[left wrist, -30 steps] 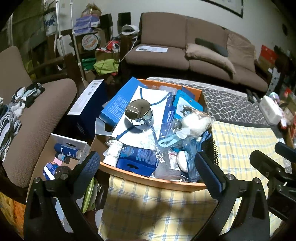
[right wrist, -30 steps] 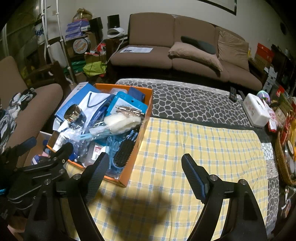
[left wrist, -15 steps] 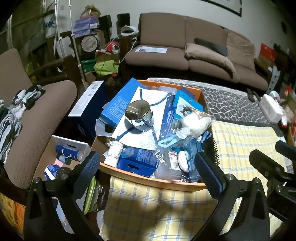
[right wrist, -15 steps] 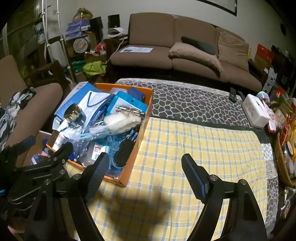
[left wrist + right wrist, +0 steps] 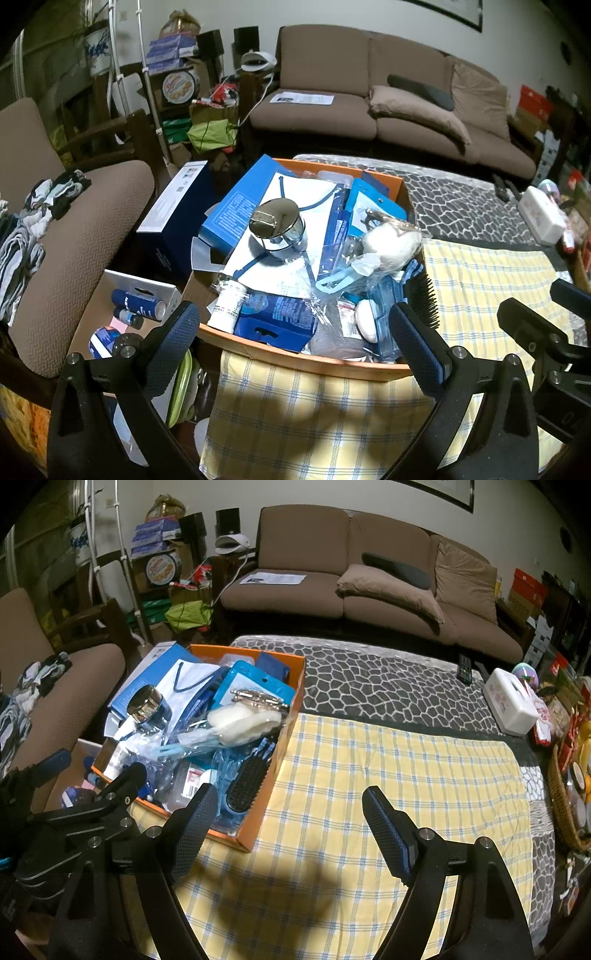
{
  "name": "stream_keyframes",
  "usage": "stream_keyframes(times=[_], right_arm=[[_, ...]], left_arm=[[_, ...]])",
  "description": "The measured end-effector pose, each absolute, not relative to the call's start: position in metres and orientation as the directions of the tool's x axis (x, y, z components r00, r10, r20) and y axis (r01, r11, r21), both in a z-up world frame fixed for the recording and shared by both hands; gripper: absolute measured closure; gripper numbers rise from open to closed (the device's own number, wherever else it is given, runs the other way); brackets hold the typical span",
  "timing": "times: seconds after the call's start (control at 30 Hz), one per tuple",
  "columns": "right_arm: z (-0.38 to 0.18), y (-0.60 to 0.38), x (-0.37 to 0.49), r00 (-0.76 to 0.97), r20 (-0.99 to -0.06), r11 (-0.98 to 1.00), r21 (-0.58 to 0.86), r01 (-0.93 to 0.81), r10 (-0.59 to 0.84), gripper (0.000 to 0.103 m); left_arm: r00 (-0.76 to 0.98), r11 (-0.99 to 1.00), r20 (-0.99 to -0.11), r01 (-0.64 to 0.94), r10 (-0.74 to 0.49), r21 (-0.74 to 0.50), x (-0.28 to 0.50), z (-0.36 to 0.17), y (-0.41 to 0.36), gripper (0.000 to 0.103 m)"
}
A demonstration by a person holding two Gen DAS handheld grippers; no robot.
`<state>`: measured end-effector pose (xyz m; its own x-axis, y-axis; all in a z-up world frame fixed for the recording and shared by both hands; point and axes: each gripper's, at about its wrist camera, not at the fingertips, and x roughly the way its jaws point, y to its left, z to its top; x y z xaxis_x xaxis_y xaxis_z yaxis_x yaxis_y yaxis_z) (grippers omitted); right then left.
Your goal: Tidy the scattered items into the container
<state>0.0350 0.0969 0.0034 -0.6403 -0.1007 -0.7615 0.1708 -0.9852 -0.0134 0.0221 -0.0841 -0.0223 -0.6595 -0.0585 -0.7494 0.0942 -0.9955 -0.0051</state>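
Ahead of you the brown sofa (image 5: 369, 579) closes the far side, and an armchair (image 5: 74, 229) stands off the table's left edge. The yellow checked cloth (image 5: 388, 775) lies flat and bare across the table from the box to its right edge, with a grey pebble-patterned cover (image 5: 388, 686) beyond it.

The orange cardboard box (image 5: 258, 812) sits on the cloth's left part, its near-left corner at the table edge, heaped above its rim. Your left gripper (image 5: 295, 332) hangs just before the box's near wall, jaws spread wide with nothing between them. Your right gripper (image 5: 288, 823) is likewise wide open and empty over bare cloth, its left finger by the box's near-right corner.

On the heap: a shiny chrome-capped jar (image 5: 277, 230), a white sponge in clear plastic (image 5: 240, 720), a black bristled hairbrush (image 5: 245, 786).
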Motion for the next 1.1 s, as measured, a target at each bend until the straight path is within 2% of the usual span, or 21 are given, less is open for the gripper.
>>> stream_keyframes(times=[1.1], right_arm=[[0.0001, 0.1011, 0.036, -0.643, -0.76, -0.984, -0.023, 0.175, -0.097, 0.02]], left_arm=[[-0.659, -0.996, -0.75, 0.094, -0.059, -0.004, 0.0225, -0.0228, -0.0839, 0.001]])
